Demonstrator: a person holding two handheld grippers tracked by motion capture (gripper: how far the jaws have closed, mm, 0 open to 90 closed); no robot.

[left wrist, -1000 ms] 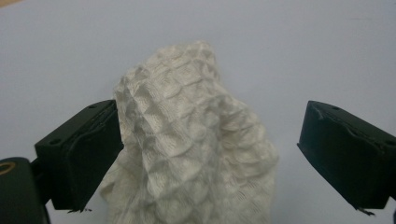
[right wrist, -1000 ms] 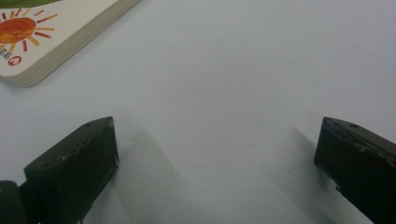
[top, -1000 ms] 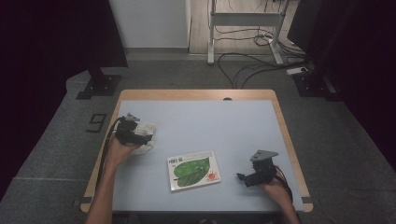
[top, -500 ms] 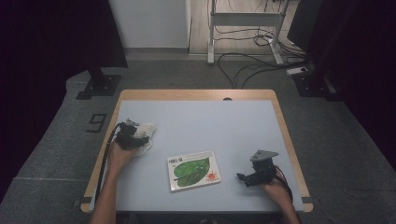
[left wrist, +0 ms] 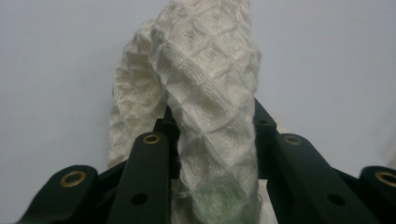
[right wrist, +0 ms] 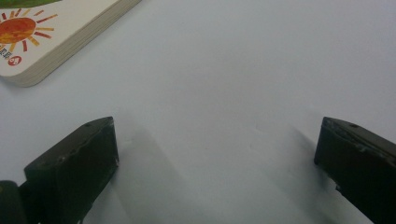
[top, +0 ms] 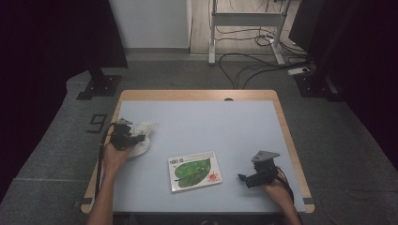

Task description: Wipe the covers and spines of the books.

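The left claw has just closed and now pinches a white waffle-weave cloth between its 2 black jaws, at the left edge of the pale blue tabletop. Near the middle, toward the near edge, lies a book with a green leaf cover. At the near right, the right claw rests spread wide over bare tabletop, pinching nothing.

No wording could be read anywhere. The book on the table bore a barcode patch at its far left corner and a small red round mark beside its painted sun — the characters in both were too small and blurred to make out.
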